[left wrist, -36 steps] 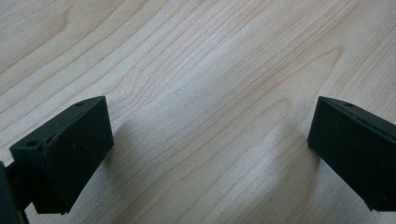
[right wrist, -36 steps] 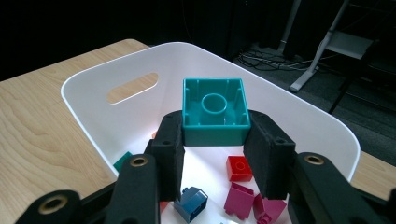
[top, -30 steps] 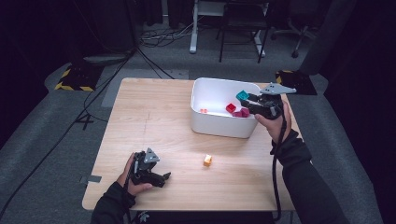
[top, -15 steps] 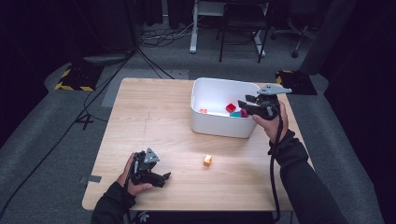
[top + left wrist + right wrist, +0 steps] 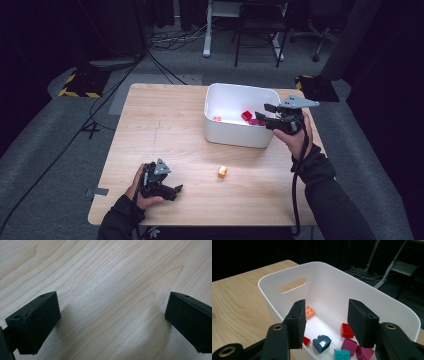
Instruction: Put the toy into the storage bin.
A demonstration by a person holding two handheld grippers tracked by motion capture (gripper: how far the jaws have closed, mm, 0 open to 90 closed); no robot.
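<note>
My right gripper (image 5: 263,113) hangs over the right end of the white bin (image 5: 235,135). Its jaws have just been opening, and nothing is between them (image 5: 325,315). Below them in the bin (image 5: 287,275) lie a teal brick (image 5: 342,354), a dark blue brick (image 5: 322,342), a red brick (image 5: 347,330), a magenta brick (image 5: 350,346) and a salmon brick (image 5: 310,312). My left gripper (image 5: 172,192) rests on the table near the front left edge, open over bare wood (image 5: 112,312). A small orange brick (image 5: 222,172) lies alone on the table in front of the bin.
The wooden table (image 5: 160,125) stretches bare to the left of the bin. A cable (image 5: 296,190) trails from my right gripper along the forearm. Beyond the table stand a desk frame (image 5: 207,30) and chair legs on grey floor.
A second ago my right gripper held a teal brick above the bin. Its jaws have since parted and the brick now lies in the bin. My left hand has stayed put.
</note>
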